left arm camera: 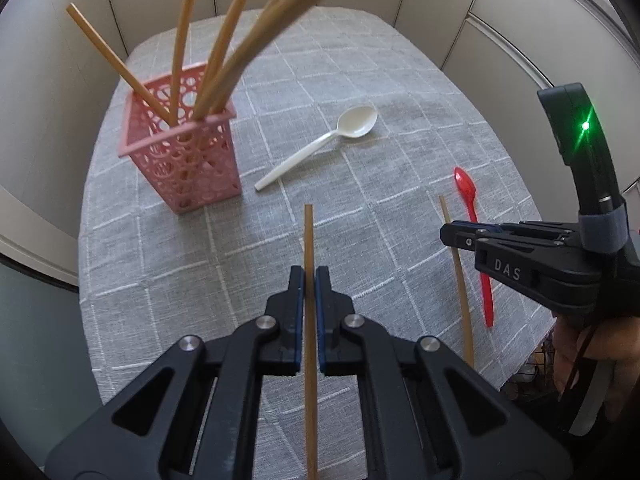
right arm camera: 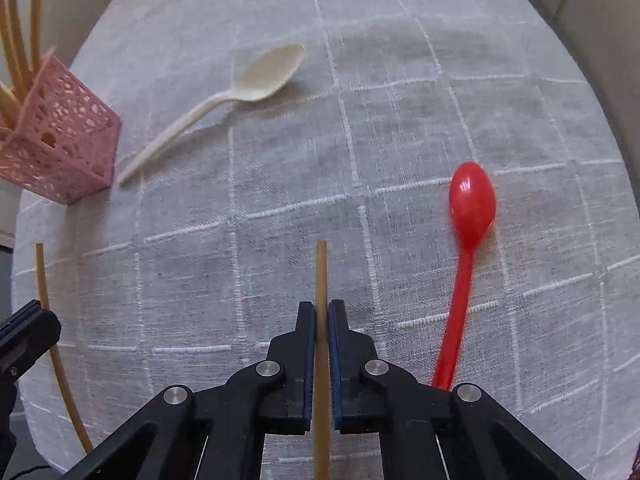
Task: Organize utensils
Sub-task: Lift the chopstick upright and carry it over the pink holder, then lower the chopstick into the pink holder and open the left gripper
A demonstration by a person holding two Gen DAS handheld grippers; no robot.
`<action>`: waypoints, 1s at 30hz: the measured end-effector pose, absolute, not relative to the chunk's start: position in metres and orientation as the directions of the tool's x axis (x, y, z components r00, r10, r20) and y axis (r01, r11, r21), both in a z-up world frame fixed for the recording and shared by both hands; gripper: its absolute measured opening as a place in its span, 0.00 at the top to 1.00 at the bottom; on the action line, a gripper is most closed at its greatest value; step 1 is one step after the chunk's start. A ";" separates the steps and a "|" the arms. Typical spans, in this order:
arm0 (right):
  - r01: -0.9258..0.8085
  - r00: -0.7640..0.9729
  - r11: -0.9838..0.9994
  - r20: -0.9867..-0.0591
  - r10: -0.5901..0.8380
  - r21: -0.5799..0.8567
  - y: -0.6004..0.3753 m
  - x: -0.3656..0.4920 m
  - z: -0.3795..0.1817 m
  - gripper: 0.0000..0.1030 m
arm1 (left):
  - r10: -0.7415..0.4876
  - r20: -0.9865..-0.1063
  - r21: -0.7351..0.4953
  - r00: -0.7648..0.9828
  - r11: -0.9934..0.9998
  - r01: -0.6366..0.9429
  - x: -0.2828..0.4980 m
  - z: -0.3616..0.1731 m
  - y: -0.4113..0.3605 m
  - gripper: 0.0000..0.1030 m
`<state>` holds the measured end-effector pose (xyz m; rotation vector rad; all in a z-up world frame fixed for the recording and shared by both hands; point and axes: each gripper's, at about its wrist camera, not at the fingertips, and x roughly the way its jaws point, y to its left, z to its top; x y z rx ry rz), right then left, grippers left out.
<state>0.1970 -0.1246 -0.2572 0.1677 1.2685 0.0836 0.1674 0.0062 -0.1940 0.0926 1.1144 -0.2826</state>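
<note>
My left gripper (left arm camera: 309, 273) is shut on a tan chopstick (left arm camera: 308, 236) that sticks out forward between the blue pads. My right gripper (right arm camera: 321, 307) is shut on a second chopstick (right arm camera: 321, 268) in the same way. In the left wrist view the right gripper (left arm camera: 447, 234) reaches in from the right with its chopstick (left arm camera: 460, 288). A pink perforated holder (left arm camera: 182, 156) stands at the left with several chopsticks (left arm camera: 224, 48) leaning in it. A white spoon (left arm camera: 320, 146) and a red spoon (right arm camera: 472, 204) lie on the cloth.
A grey checked cloth (left arm camera: 360, 60) covers the round table. Beige panels (left arm camera: 500, 20) surround it at the back and sides. In the right wrist view the left gripper (right arm camera: 24, 328) shows at the lower left, and the holder (right arm camera: 64, 148) stands at the left edge.
</note>
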 end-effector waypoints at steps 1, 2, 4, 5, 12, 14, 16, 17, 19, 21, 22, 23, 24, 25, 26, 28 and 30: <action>0.023 0.321 0.983 -0.932 0.165 0.182 -0.124 0.193 -0.249 0.95 | -0.173 -0.885 -0.055 0.433 0.961 0.272 0.165 -0.188 0.007 0.94; 0.014 0.344 0.981 -0.922 0.175 0.192 -0.122 0.189 -0.241 0.95 | -0.171 -0.874 -0.046 0.454 0.961 0.274 0.162 -0.182 0.008 0.94; -0.006 0.390 0.977 -0.899 0.201 0.215 -0.121 0.181 -0.224 0.95 | -0.177 -0.855 -0.041 0.487 0.960 0.278 0.157 -0.170 0.010 0.94; -0.017 0.412 0.975 -0.887 0.210 0.223 -0.123 0.176 -0.216 0.95 | -0.182 -0.845 -0.041 0.503 0.960 0.278 0.155 -0.164 0.012 0.94; -0.097 0.549 0.964 -0.795 0.259 0.248 -0.125 0.156 -0.154 0.95 | -0.202 -0.772 -0.039 0.602 0.961 0.273 0.141 -0.128 0.020 0.94; -0.109 0.586 0.963 -0.767 0.263 0.247 -0.126 0.149 -0.139 0.95 | -0.211 -0.751 -0.045 0.626 0.962 0.270 0.138 -0.118 0.023 0.94; -0.120 0.611 0.958 -0.742 0.277 0.259 -0.126 0.145 -0.127 0.95 | -0.219 -0.726 -0.053 0.651 0.963 0.265 0.135 -0.108 0.025 0.94; -0.124 0.623 0.956 -0.730 0.283 0.265 -0.126 0.142 -0.120 0.95 | -0.224 -0.713 -0.060 0.664 0.964 0.261 0.134 -0.103 0.027 0.94; -0.132 0.649 0.954 -0.705 0.287 0.268 -0.126 0.137 -0.106 0.95 | -0.230 -0.681 -0.067 0.696 0.965 0.253 0.130 -0.091 0.032 0.94; -0.139 0.678 0.953 -0.676 0.289 0.268 -0.125 0.133 -0.093 0.95 | -0.228 -0.645 -0.072 0.730 0.968 0.240 0.127 -0.078 0.035 0.94; -0.144 0.691 0.952 -0.662 0.292 0.270 -0.125 0.131 -0.086 0.95 | -0.228 -0.627 -0.076 0.745 0.969 0.233 0.125 -0.072 0.038 0.94; -0.149 0.703 0.950 -0.647 0.296 0.273 -0.124 0.129 -0.080 0.95 | -0.227 -0.608 -0.080 0.761 0.971 0.225 0.123 -0.065 0.042 0.94; -0.155 0.714 0.949 -0.632 0.300 0.276 -0.124 0.128 -0.074 0.95 | -0.223 -0.590 -0.082 0.776 0.973 0.217 0.122 -0.059 0.045 0.94; -0.161 0.724 0.947 -0.618 0.305 0.278 -0.122 0.127 -0.067 0.95 | -0.215 -0.571 -0.081 0.792 0.975 0.207 0.120 -0.052 0.049 0.94; -0.169 0.732 0.945 -0.607 0.310 0.279 -0.121 0.126 -0.061 0.95 | -0.206 -0.552 -0.079 0.808 0.977 0.196 0.119 -0.046 0.052 0.94; -0.185 0.741 0.939 -0.586 0.327 0.290 -0.117 0.127 -0.051 0.95 | -0.183 -0.517 -0.074 0.836 0.983 0.169 0.119 -0.035 0.059 0.94; -0.198 0.747 0.932 -0.569 0.343 0.303 -0.112 0.129 -0.044 0.95 | -0.161 -0.488 -0.079 0.858 0.987 0.141 0.122 -0.027 0.067 0.94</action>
